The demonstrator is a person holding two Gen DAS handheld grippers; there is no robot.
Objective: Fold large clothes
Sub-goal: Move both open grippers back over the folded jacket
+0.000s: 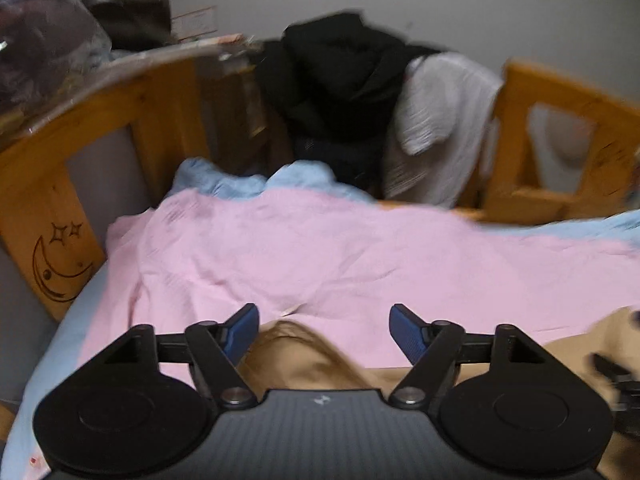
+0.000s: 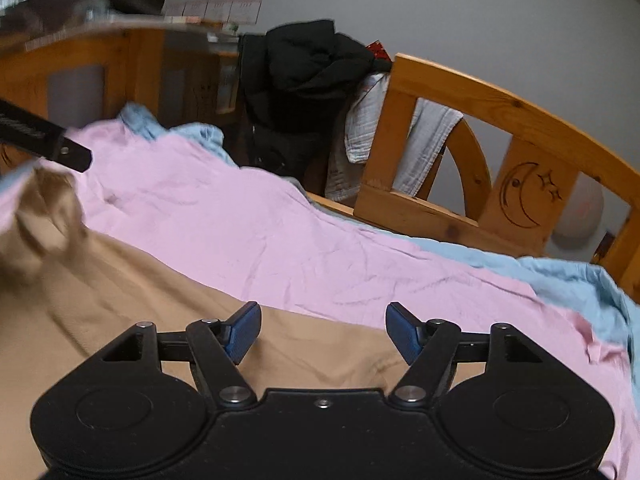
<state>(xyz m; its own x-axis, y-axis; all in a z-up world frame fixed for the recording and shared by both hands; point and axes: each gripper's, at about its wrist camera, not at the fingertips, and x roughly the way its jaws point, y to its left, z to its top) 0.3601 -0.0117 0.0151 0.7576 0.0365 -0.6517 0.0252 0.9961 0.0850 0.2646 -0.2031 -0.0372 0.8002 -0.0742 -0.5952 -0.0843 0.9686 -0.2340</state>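
Left wrist view first: the left tool point(image 1: 324, 330) hangs with its blue pads spread wide and nothing between them, poised over a bunched ridge of the tan garment point(image 1: 304, 354). That garment lies on the pink sheet point(image 1: 320, 248) toward the near edge of the bed, presumably laid there so it has a broad flat surface for folding. A blue sheet point(image 1: 248, 184) peeks out along the far edge. Beyond it, black clothes point(image 1: 336, 80) and a white cloth point(image 1: 436, 112) are slung over the wooden bed rail point(image 1: 132, 92), out of the working area.

Moving right, the right wrist view shows the right tool point(image 2: 323, 330), likewise released and empty, over the flat spread of the same tan garment point(image 2: 140, 288). At that view's left edge the fabric rises into a rumpled, blurred peak just below part of the other tool; whether it is being lifted I cannot tell. My guess is both tools are spread ready to pinch an edge.
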